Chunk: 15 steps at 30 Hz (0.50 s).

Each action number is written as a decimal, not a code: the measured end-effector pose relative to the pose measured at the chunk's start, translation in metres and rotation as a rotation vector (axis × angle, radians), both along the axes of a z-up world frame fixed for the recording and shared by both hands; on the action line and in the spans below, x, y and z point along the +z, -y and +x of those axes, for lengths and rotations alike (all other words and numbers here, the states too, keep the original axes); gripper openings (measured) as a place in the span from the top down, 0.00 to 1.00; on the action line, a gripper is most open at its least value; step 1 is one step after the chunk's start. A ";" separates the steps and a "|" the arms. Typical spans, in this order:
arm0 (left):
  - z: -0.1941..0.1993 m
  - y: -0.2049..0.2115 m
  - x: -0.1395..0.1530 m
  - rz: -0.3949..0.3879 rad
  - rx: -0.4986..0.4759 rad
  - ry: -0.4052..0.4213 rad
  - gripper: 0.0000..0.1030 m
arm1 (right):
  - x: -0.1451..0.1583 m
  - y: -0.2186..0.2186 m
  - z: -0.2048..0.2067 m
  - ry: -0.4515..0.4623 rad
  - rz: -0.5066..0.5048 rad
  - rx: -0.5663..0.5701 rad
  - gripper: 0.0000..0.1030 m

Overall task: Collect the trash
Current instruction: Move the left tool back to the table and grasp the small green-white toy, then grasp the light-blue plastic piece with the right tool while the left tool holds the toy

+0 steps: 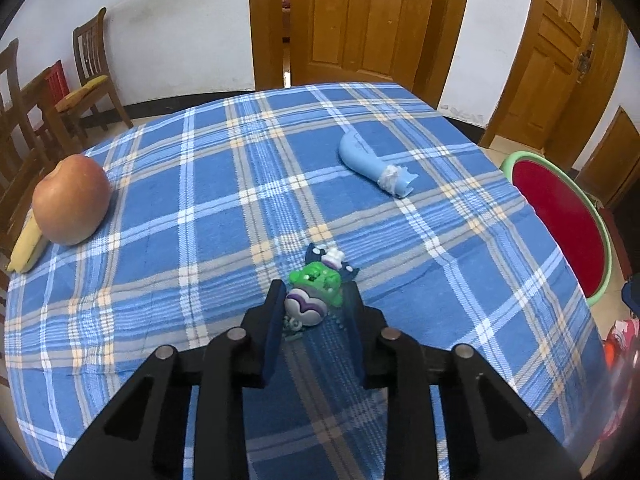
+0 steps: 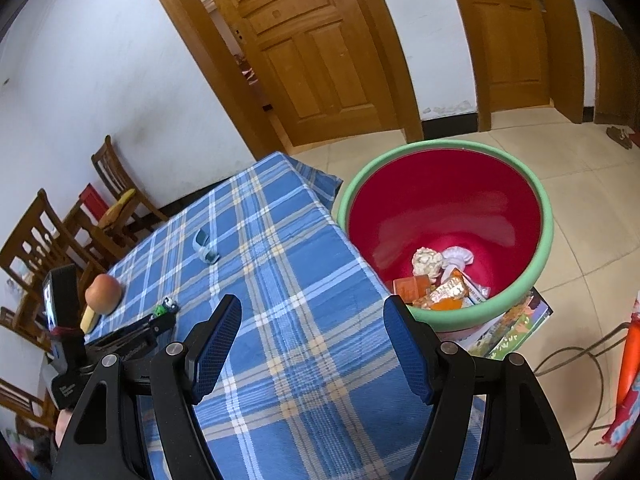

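Left gripper (image 1: 314, 296) clamps a green wrapper (image 1: 318, 284) on the counter (image 1: 240, 184).
Its underside is hidden between the jaws; right gripper (image 2: 312, 344) gapes empty near the bin (image 2: 544, 208).

A home's dining room. Panelled wooden doors (image 2: 316, 52) stand in white walls over a tiled floor (image 2: 592, 184). Wooden chairs (image 1: 94, 68) surround a worktop (image 1: 224, 184) under checked blue cloth.
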<state>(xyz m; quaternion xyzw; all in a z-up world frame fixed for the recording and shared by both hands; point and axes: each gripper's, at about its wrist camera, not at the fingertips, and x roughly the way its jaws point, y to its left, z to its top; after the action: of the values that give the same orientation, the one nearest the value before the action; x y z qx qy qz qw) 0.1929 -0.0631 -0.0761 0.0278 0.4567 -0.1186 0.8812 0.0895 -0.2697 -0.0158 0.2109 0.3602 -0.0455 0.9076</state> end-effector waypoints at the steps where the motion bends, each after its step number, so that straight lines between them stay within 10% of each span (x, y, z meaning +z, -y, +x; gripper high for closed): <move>1: 0.000 -0.001 0.000 -0.011 -0.001 -0.002 0.72 | 0.000 -0.001 0.001 -0.002 -0.002 0.005 0.27; 15: 0.018 -0.032 0.026 -0.130 0.071 0.056 0.73 | 0.010 -0.039 0.035 0.005 -0.052 0.108 0.27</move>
<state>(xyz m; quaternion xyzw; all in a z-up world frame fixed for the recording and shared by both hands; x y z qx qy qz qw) 0.2106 -0.0310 -0.0499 -0.0422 0.4239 -0.1158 0.8973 0.1240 -0.2309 -0.0061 0.1678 0.3674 -0.0053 0.9148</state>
